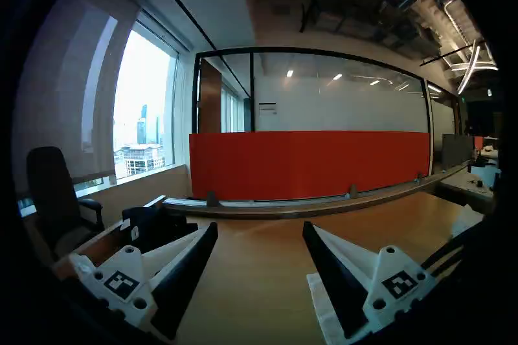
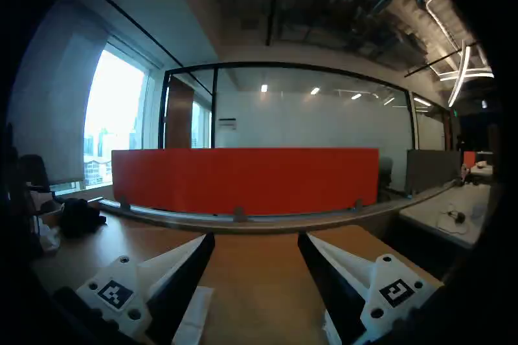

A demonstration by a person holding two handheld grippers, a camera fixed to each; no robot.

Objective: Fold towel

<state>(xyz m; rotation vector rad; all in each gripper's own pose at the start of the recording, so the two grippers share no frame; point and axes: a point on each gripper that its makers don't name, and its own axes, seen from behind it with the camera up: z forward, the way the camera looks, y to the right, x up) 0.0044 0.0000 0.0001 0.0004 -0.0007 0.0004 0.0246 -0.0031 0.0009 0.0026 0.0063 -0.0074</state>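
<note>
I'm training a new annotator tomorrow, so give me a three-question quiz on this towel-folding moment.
1. True or false: the left gripper is shut on the towel.
2. Multiple choice: what colour is the divider panel behind the desk? A) blue B) red C) green
3. Fill in: in the left gripper view, the black office chair stands beside the ____.

Key
1. False: its fingers stand apart over bare wood, with white towel only at the edge by one finger. The right gripper is open too.
2. B.
3. window.
</note>
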